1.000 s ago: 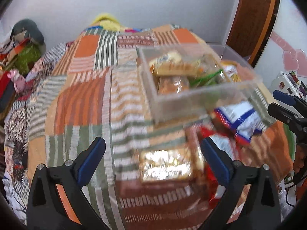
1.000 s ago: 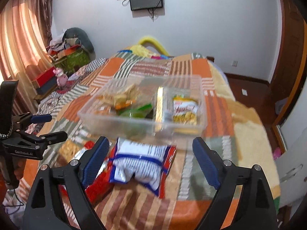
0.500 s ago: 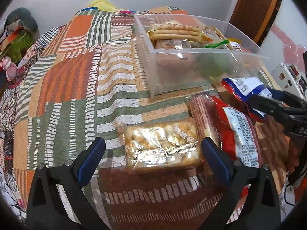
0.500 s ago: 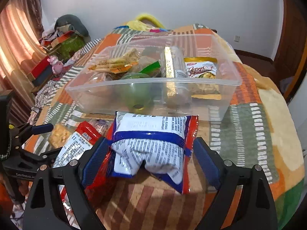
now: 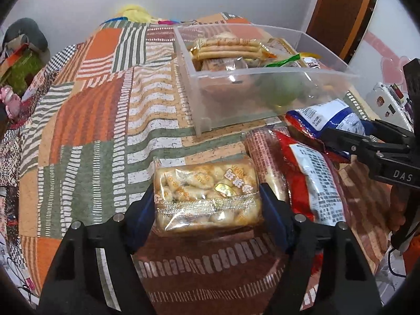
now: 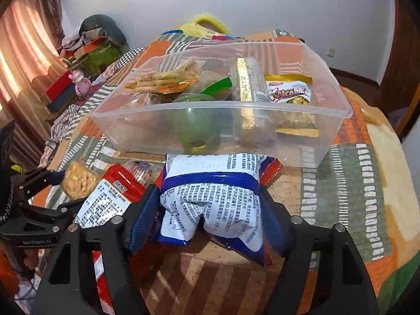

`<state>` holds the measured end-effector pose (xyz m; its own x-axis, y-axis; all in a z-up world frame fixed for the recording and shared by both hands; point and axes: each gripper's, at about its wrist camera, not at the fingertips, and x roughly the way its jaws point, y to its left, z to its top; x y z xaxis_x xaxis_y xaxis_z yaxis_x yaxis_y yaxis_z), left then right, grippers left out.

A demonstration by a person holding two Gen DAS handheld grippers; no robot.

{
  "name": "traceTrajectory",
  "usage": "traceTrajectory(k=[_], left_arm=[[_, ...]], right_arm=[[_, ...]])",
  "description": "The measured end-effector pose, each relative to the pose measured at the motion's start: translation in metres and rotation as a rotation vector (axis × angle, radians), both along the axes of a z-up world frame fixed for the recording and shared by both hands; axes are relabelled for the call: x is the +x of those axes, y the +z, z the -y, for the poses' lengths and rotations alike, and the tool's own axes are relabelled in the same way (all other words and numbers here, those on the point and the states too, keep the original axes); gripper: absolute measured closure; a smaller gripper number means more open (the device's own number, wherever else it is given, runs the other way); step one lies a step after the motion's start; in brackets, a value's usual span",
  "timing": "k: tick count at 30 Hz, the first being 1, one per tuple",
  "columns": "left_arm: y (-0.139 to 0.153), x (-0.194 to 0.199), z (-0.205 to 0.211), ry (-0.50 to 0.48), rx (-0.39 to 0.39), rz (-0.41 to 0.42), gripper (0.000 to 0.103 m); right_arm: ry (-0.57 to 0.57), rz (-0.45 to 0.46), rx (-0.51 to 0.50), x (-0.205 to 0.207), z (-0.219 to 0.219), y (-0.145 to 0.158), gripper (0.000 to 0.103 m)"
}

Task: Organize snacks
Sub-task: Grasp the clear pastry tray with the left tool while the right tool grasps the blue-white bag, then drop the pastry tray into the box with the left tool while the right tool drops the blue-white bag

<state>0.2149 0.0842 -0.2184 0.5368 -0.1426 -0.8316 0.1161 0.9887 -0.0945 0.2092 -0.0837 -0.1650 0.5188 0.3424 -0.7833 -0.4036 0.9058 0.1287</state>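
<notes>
**newbie_q:** so what's different from a second ago? Both grippers were hanging over the bedspread with jaws wide.

**rig_watcher:** Both have dropped onto their snacks and the jaws are closing right now. The left gripper (image 5: 207, 204) has the clear biscuit pack (image 5: 206, 197) between its blue pads, both pads right against the wrapper's short ends, so I'd call it clamped on. The right gripper (image 6: 210, 207) is pinching the blue-and-white bag (image 6: 212, 197), and the foil bulges out below the pads, so that's gripped too. Both packs are still lying on the patchwork bedspread (image 5: 105, 136), just in front of the bin.

**newbie_q:** meaning for the task?

**rig_watcher:** My read: 2 pickups at once, and lifting into the bin comes next. The red pack (image 5: 309, 176) between them has no gripper on it, so at least 1 more trip after this.

**newbie_q:** what's in the bin already?

**rig_watcher:** The clear plastic bin (image 6: 328, 131) has 1 open compartment as far as I can see. Inside: a wafer pack in orange wrap (image 6: 168, 81), a green round cup thing (image 6: 194, 126) against the near wall, a tall pack with a gold strip (image 6: 245, 84), and a yellow Kokokrunch-style bag (image 6: 288, 94) on the right. There's room on top.
</notes>
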Motion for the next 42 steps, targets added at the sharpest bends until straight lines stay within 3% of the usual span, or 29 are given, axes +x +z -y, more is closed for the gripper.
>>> traceTrajectory(k=[8,21,30,42], left_arm=[[0.032,-0.006,-0.007,0.035,-0.022,0.062,0.029],[0.088,0.026,0.001,0.050,-0.076,0.181,0.029],[0.095,0.083,0.024,0.043,-0.105,0.183,0.029],[0.084,0.155,0.021,0.091,-0.103,0.140,0.029]], right_arm=[[0.002,0.031,-0.009,-0.011,0.009,0.010,0.041],[-0.042,0.191,0.058,-0.008,0.027,0.067,0.041],[-0.086,0.251,0.045,0.037,0.019,0.076,0.040],[-0.048,0.204,0.012,0.092,-0.015,0.055,0.039]])
